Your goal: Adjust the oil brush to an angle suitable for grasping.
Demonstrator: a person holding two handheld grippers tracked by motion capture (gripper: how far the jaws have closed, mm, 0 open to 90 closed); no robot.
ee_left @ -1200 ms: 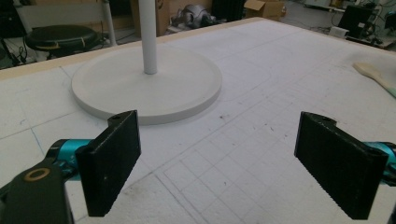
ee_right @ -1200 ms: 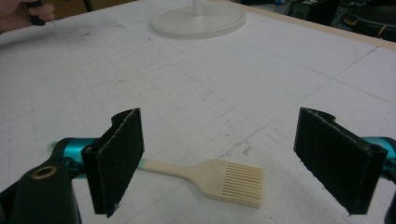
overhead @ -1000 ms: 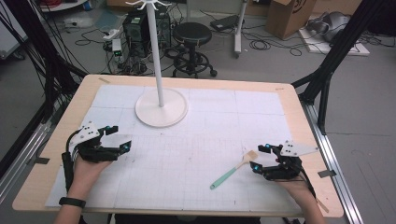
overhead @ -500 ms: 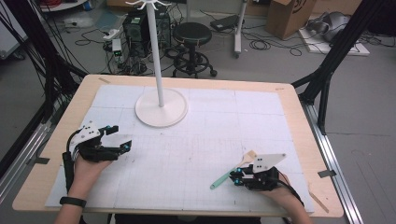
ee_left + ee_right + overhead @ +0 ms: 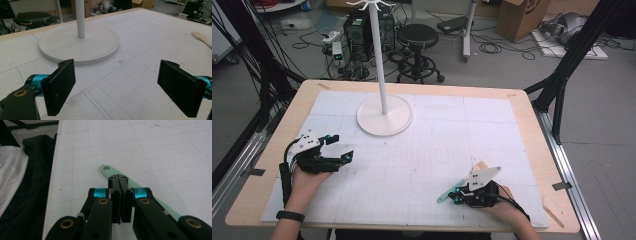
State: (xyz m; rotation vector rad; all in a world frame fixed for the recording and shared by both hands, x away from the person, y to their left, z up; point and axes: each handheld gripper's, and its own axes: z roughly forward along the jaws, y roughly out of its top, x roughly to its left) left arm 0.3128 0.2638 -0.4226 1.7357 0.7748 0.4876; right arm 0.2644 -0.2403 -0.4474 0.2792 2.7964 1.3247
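We see a wooden table (image 5: 532, 125) topped with a white gridded mat (image 5: 437, 150); behind it, grey floor with one black stool (image 5: 418, 37), cables, cardboard boxes. Count: one white stand (image 5: 384, 115), one mint-handled spatula (image 5: 444, 195), two grippers. Left gripper (image 5: 343, 152) near the mat's left edge, jaws spread wide, empty. Right gripper (image 5: 120, 192) at the near right, jaws pressed together directly above the spatula handle; we cannot tell whether they touch it.

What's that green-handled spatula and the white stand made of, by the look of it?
Green-handled spatula: the mint handle is smooth and matte, likely silicone or plastic; the pale tan blade looks like wood. White stand: uniform satin white pole and disc base, probably painted metal, possibly plastic.
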